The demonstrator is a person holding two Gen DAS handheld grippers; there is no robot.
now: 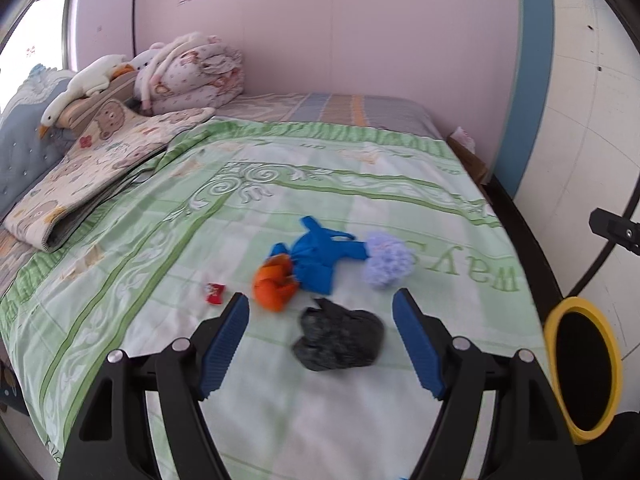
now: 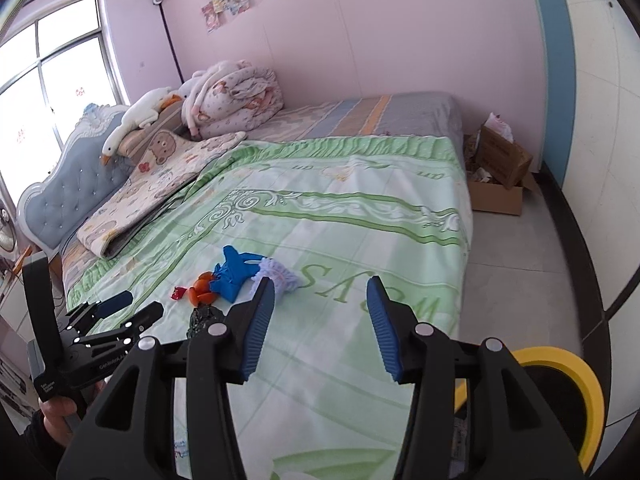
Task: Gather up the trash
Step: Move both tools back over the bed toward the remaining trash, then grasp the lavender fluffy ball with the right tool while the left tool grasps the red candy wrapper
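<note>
Trash lies on the green bedspread (image 1: 280, 420): a crumpled black bag (image 1: 338, 338), an orange wad (image 1: 275, 284), a blue glove (image 1: 320, 258), a pale purple foam net (image 1: 387, 260) and a small red wrapper (image 1: 214, 293). My left gripper (image 1: 320, 340) is open, hovering over the black bag, which sits between the blue pads. It also shows at the left of the right wrist view (image 2: 128, 308). My right gripper (image 2: 320, 324) is open and empty above the bedspread (image 2: 340, 240), right of the pile; the foam net (image 2: 280, 276) and glove (image 2: 234, 274) lie just beyond its left finger.
A yellow-rimmed bin (image 1: 580, 368) stands beside the bed at the right, also in the right wrist view (image 2: 568, 396). A folded quilt (image 1: 100, 172), plush goose (image 1: 80, 88) and bundled blanket (image 1: 192, 76) lie at the bed's head. A cardboard box (image 2: 500, 176) sits on the floor.
</note>
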